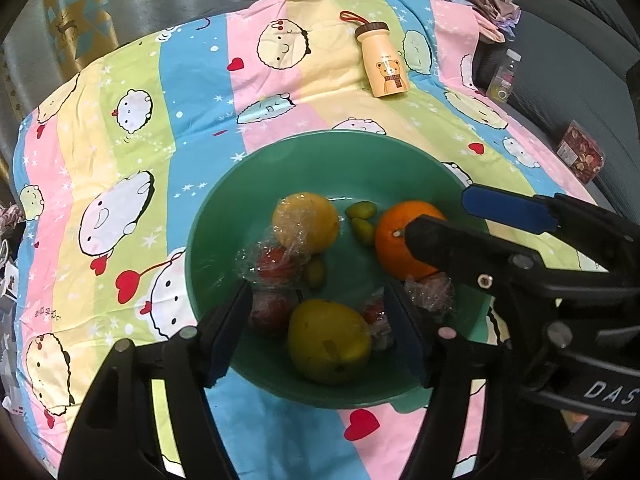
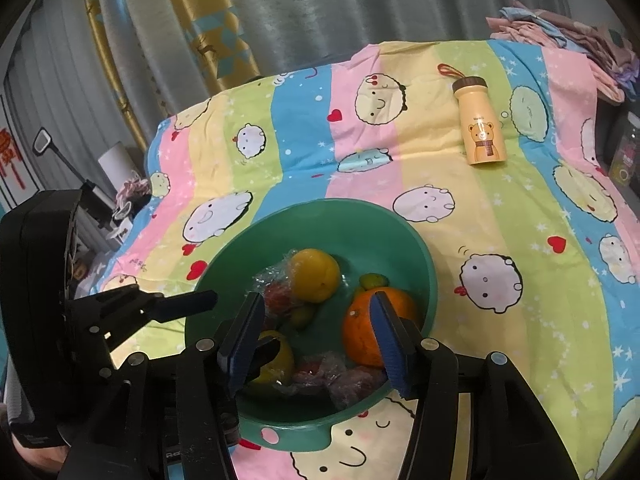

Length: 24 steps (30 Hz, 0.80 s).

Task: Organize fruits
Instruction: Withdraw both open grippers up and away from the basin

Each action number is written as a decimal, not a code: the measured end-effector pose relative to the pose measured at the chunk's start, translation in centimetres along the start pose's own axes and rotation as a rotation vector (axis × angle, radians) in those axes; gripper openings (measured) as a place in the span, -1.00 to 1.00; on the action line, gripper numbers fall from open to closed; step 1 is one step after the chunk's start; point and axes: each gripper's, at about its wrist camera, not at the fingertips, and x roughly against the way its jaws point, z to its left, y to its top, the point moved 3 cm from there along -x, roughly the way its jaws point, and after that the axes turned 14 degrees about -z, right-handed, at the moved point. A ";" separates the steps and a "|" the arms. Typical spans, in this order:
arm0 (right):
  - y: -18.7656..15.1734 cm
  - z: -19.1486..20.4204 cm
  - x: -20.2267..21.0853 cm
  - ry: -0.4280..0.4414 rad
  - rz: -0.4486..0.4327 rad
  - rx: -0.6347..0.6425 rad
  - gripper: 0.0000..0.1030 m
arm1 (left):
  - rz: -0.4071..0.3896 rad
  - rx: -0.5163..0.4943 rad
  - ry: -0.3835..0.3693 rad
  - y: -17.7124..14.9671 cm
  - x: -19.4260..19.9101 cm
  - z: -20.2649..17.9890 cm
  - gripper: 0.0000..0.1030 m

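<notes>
The fruits already lie in the green bowl (image 1: 280,152), which sits on the striped cartoon cloth (image 1: 120,128): an orange (image 1: 394,240) at about three o'clock in the bowl, a yellow fruit (image 1: 306,220) partly in clear wrap near twelve, a yellow-green fruit (image 1: 328,340) at six, a few small green fruits (image 1: 360,211) in the middle, and red wrapped pieces (image 1: 276,266) toward nine. The left gripper (image 1: 320,326) hangs over the near part of the bowl with its jaws apart either side of the yellow-green fruit, pads not pressing on it. The right gripper (image 2: 316,344) comes in from three o'clock with its jaws apart too; one finger lies across the orange, but nothing seems clamped. To do this step well, I would judge that each pair of tongs should rise straight out so it does not nudge the loose fruit or catch the crinkled wrap. A yellow bear bottle (image 1: 384,62) lies on its side on the cloth at about one o'clock, well apart from the bowl.
</notes>
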 end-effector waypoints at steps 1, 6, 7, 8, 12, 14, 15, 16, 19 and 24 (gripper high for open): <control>0.0 0.0 0.1 -0.003 -0.002 0.001 0.12 | 0.000 0.001 0.003 0.0 0.0 0.0 0.36; 0.1 -0.2 0.3 -0.020 -0.001 0.000 0.15 | -0.002 0.002 0.016 0.0 0.2 0.1 0.51; 0.1 -0.2 0.2 -0.022 -0.001 0.000 0.18 | -0.003 0.004 0.016 0.0 0.3 0.2 0.52; 0.2 -0.3 0.2 -0.024 -0.002 -0.001 0.23 | -0.004 0.006 0.015 0.1 0.3 0.2 0.53; 0.2 -0.4 0.3 -0.027 -0.004 0.001 0.27 | -0.010 0.010 0.022 0.2 0.6 0.4 0.58; 0.2 -0.4 0.4 -0.030 -0.006 0.002 0.27 | -0.011 0.013 0.029 0.2 0.8 0.5 0.60; 0.3 -0.4 0.5 -0.030 -0.007 0.002 0.27 | -0.013 0.014 0.032 0.2 0.9 0.6 0.61; 0.3 -0.5 0.5 -0.031 -0.007 0.003 0.28 | -0.014 0.014 0.035 0.2 0.9 0.7 0.63; 0.4 -0.6 0.6 -0.041 -0.008 0.005 0.33 | -0.013 0.018 0.042 0.2 1.1 0.8 0.65; 0.5 -0.6 1.0 -0.058 -0.015 0.011 0.39 | -0.012 0.023 0.056 0.2 1.3 1.0 0.74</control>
